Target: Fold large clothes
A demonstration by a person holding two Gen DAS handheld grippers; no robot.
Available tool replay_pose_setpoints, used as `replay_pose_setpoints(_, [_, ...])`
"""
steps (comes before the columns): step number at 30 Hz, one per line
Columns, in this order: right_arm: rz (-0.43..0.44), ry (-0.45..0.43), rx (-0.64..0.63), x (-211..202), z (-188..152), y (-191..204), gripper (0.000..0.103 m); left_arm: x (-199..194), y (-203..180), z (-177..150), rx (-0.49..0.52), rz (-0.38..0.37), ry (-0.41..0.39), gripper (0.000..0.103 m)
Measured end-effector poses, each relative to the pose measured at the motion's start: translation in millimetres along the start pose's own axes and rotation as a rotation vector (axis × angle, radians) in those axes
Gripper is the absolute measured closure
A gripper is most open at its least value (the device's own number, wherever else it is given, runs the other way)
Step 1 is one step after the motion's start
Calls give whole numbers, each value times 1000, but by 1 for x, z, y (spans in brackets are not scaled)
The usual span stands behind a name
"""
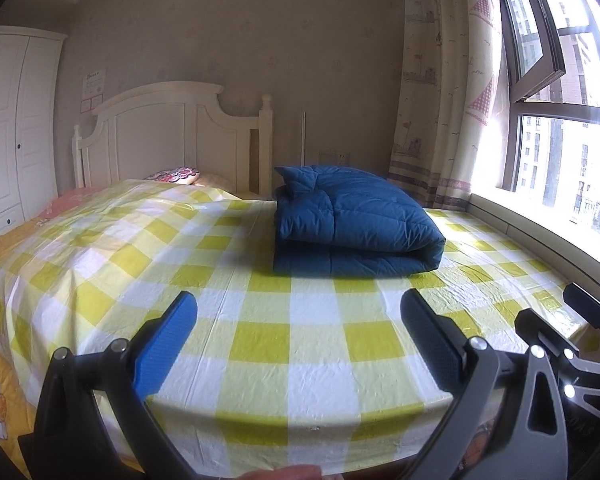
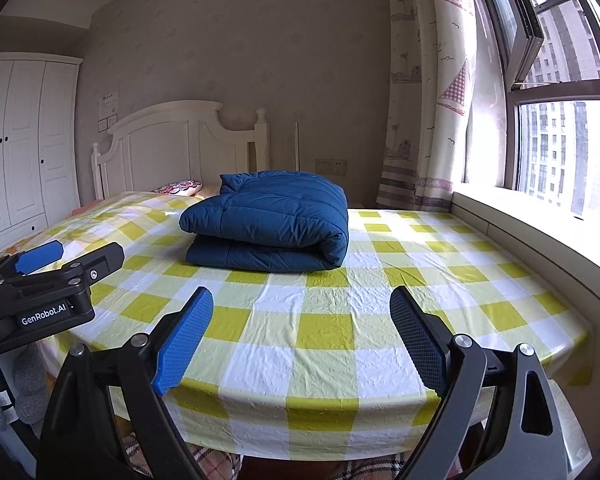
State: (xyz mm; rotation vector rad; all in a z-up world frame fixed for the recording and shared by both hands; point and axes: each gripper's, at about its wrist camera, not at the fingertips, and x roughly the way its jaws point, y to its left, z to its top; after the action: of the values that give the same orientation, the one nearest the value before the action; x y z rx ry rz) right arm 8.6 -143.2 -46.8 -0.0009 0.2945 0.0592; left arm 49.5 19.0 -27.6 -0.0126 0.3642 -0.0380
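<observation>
A dark blue quilted jacket (image 1: 352,224) lies folded into a thick bundle on the yellow-and-white checked cloth (image 1: 284,336) covering the bed. It also shows in the right wrist view (image 2: 268,228). My left gripper (image 1: 298,316) is open and empty, held over the near part of the cloth, well short of the bundle. My right gripper (image 2: 302,312) is open and empty too, at a similar distance. The left gripper (image 2: 66,256) shows at the left edge of the right wrist view; part of the right gripper's body shows at the right edge of the left wrist view.
A white headboard (image 1: 172,136) and patterned pillow (image 1: 176,174) are at the far end. A white wardrobe (image 1: 12,128) stands left. A window sill (image 2: 540,232) and curtain (image 2: 428,92) run along the right. A plaid rug (image 2: 364,470) lies below the bed's edge.
</observation>
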Motion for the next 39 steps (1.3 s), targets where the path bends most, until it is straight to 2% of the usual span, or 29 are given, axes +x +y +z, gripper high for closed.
replay_pose_setpoints(39, [11,20,5,-1,-8,-5,16,2,-1,-8,21,11,25,2])
